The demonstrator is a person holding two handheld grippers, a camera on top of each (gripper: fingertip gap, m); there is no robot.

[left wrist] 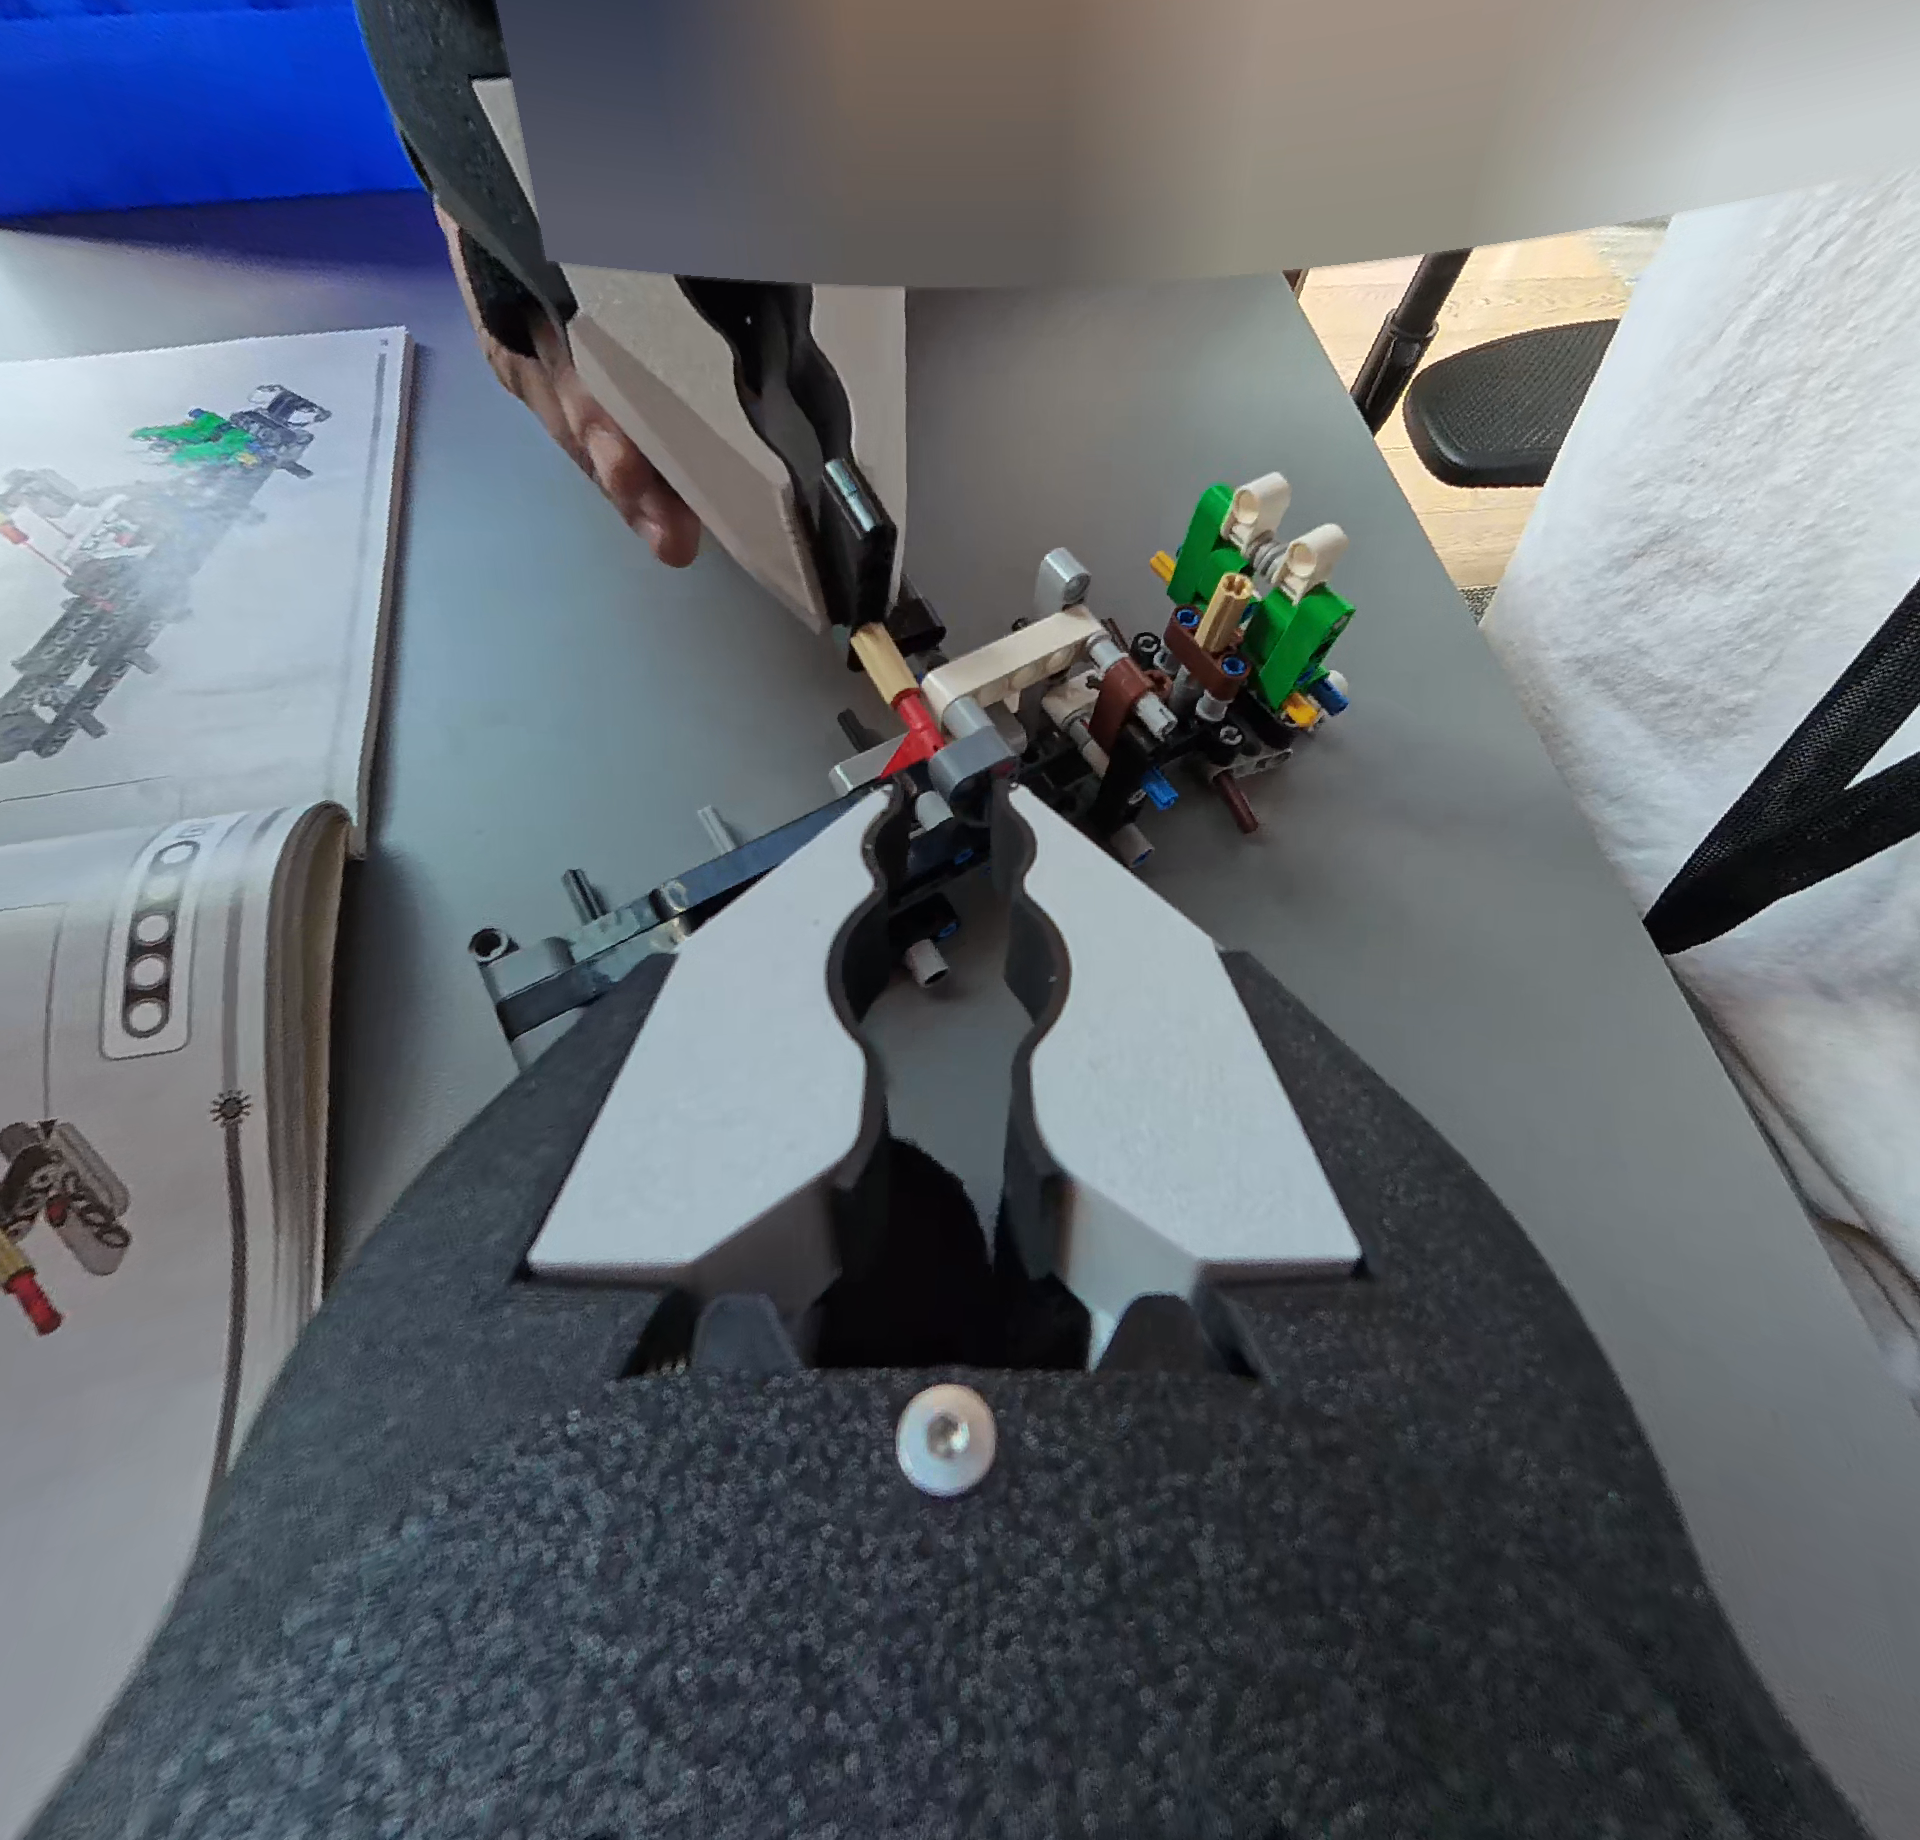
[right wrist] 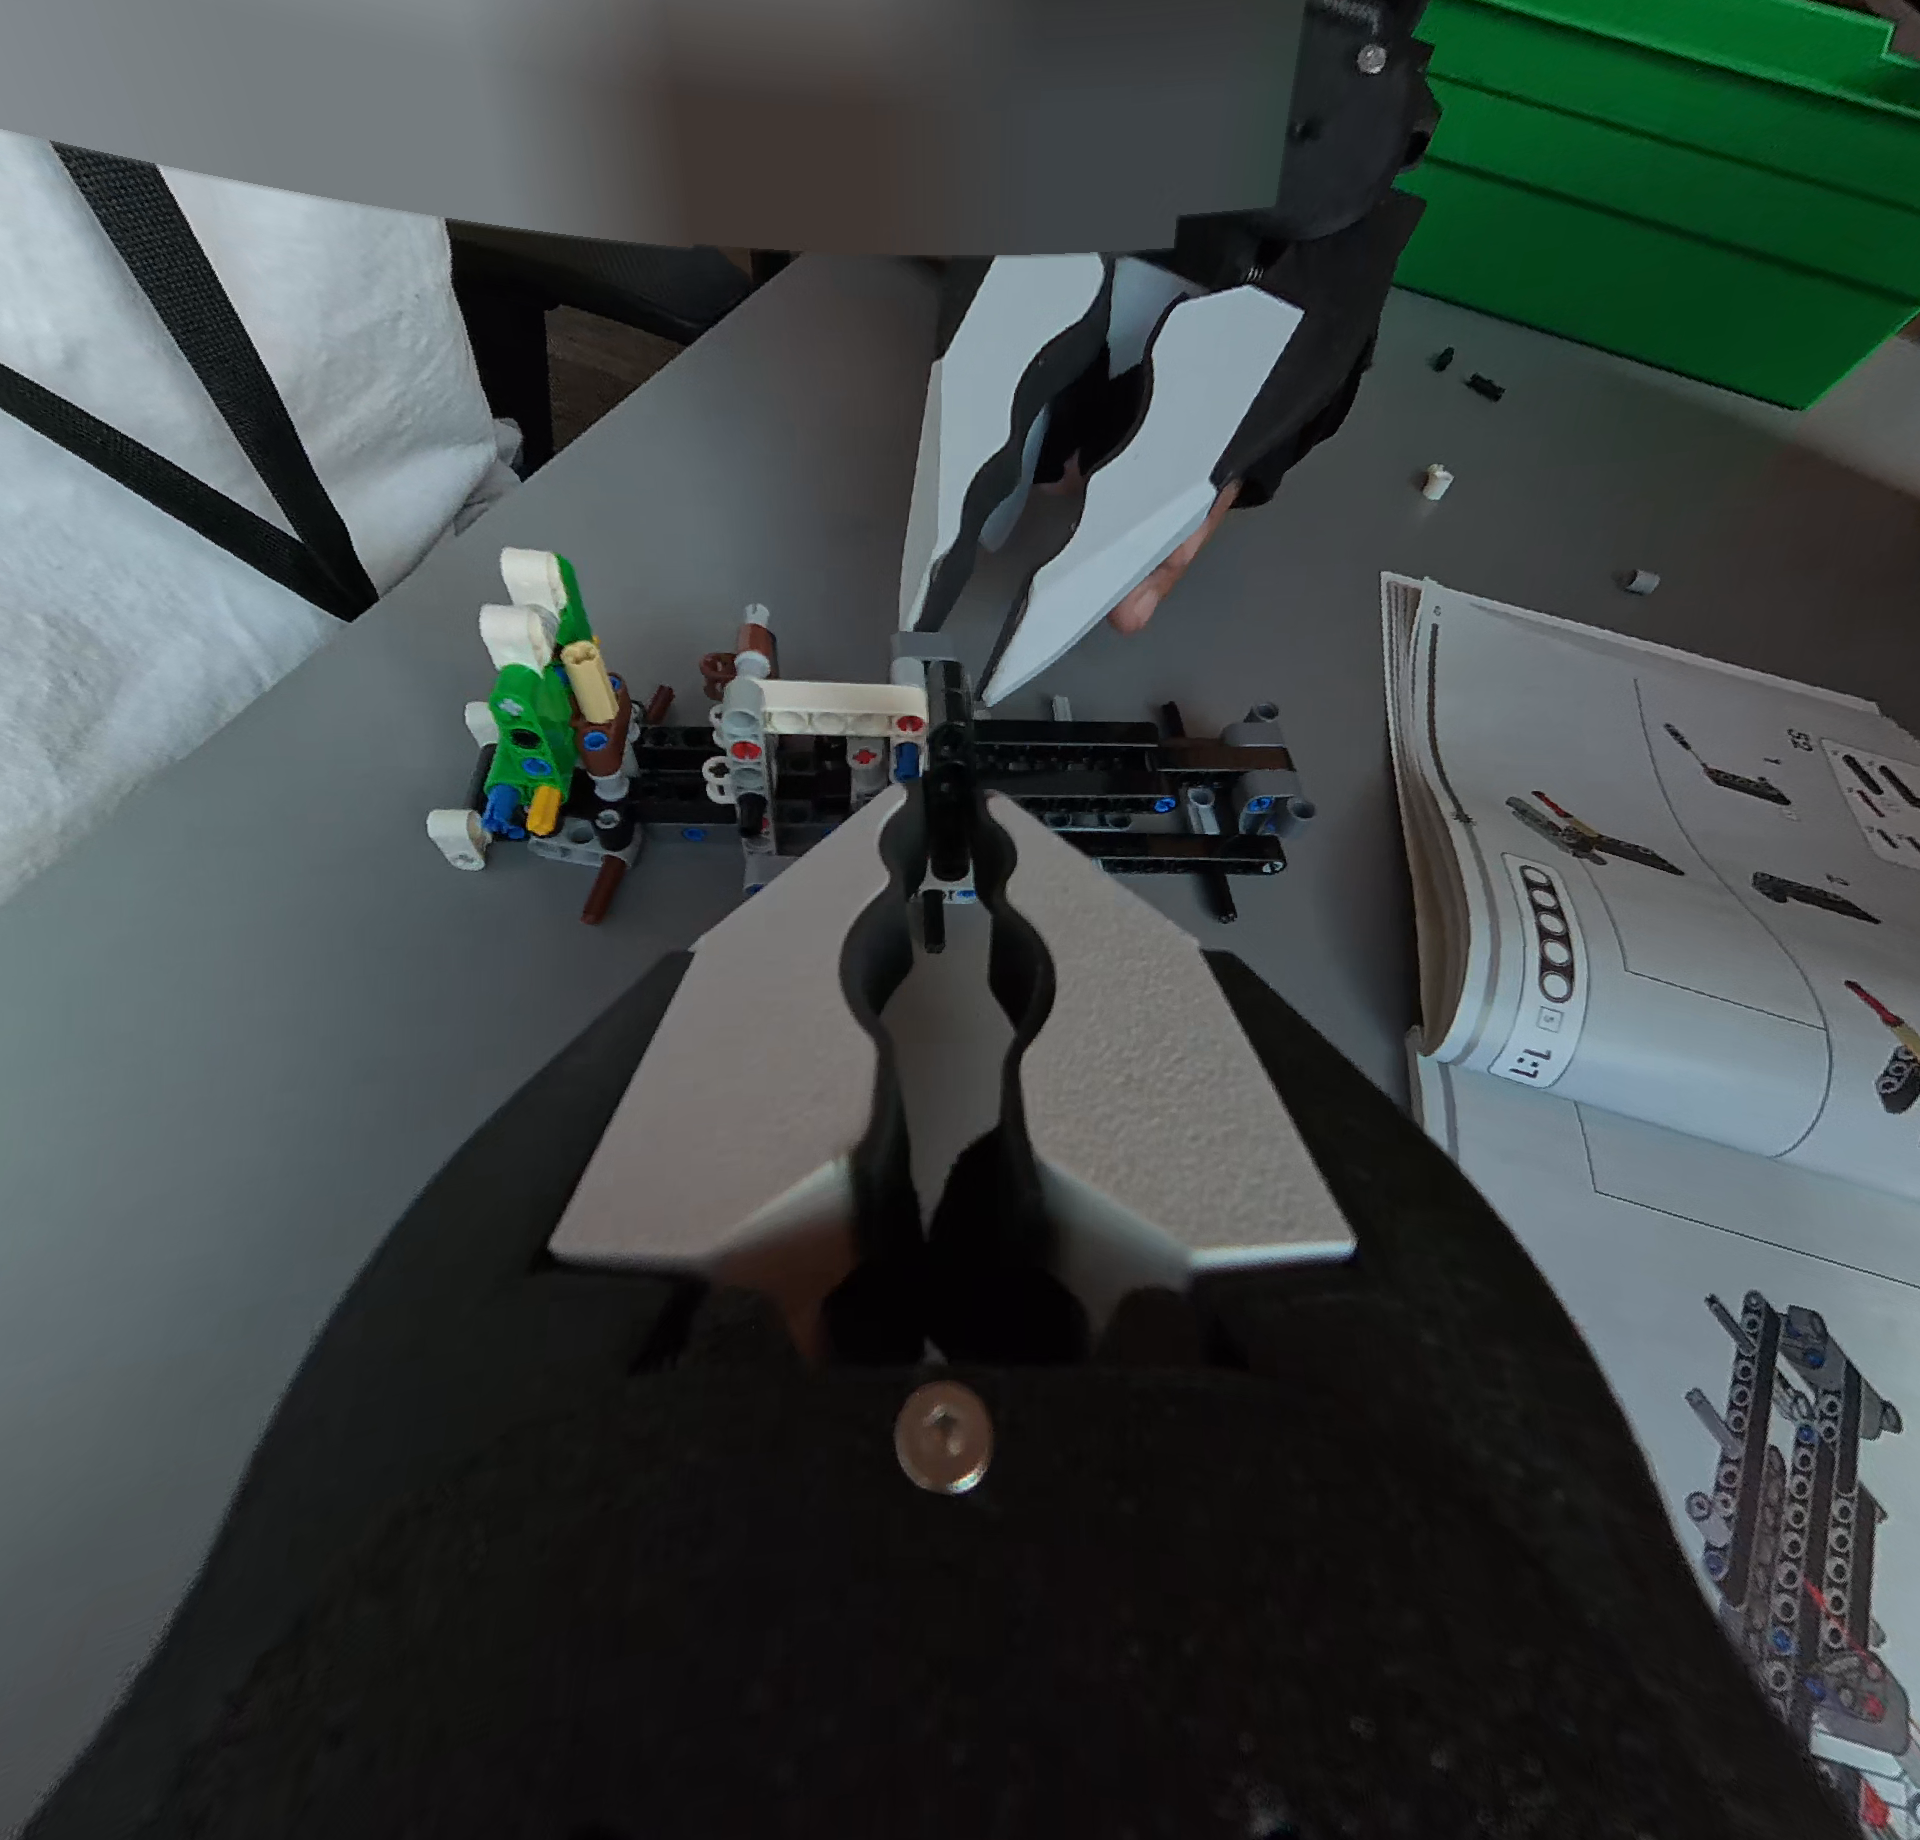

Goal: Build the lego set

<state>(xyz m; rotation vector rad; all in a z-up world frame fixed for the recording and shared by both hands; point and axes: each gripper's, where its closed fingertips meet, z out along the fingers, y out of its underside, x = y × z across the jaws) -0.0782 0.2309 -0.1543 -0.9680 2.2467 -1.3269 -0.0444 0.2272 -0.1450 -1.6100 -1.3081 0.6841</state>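
Note:
The partly built lego model (left wrist: 1049,663) lies on the grey table, a long black frame with a white beam and a green upright part (left wrist: 1288,637). It also shows in the right wrist view (right wrist: 831,720). My left gripper (left wrist: 948,798) is shut on a grey beam (left wrist: 971,767) in the middle of the model; it comes down from the top in the right wrist view (right wrist: 961,668). My right gripper (right wrist: 948,803) is shut on a black piece (right wrist: 948,782). From that piece a tan and red axle (left wrist: 896,678) points into the model at the grey beam.
An open instruction booklet (left wrist: 187,595) (right wrist: 1662,907) lies beside the model. A blue bin (left wrist: 156,76) stands at the back, and green trays (right wrist: 1662,180) are stacked. A white cloth with black straps (left wrist: 1714,647) covers the table's side. Small loose parts (right wrist: 1437,479) lie near the trays. The gap from one gripper's tips to the other's is roughly 4 cm.

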